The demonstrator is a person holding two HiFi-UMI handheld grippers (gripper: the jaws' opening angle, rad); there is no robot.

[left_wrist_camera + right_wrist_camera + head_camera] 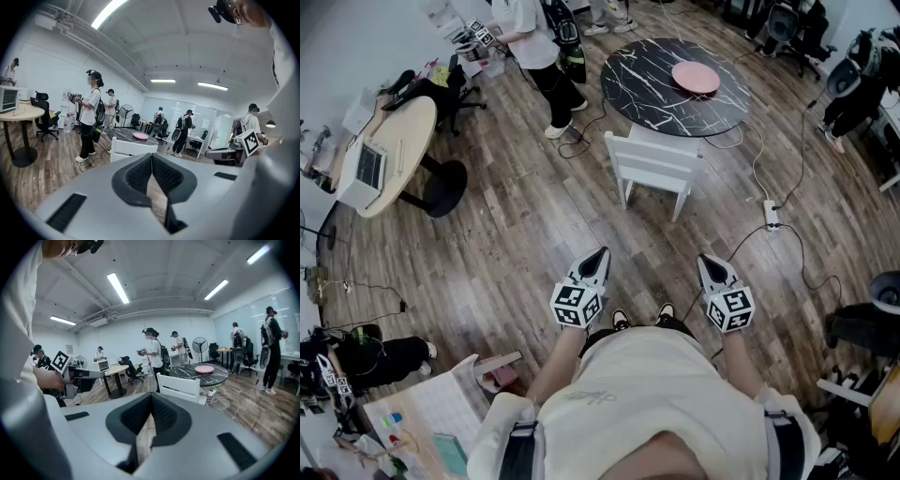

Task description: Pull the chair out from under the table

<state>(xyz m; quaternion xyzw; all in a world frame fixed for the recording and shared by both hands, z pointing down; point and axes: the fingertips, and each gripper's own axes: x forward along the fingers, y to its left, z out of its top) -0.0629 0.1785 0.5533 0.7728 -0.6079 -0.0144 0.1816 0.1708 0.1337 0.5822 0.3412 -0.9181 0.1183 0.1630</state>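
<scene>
White chair [654,167] sits pushed in at the black marble surface [647,80], so nothing's done yet imo. Left gripper [598,255] and right gripper [706,262] are both closed up empty, well short of the chair. Walking up, grabbing it and pulling is all left.
</scene>
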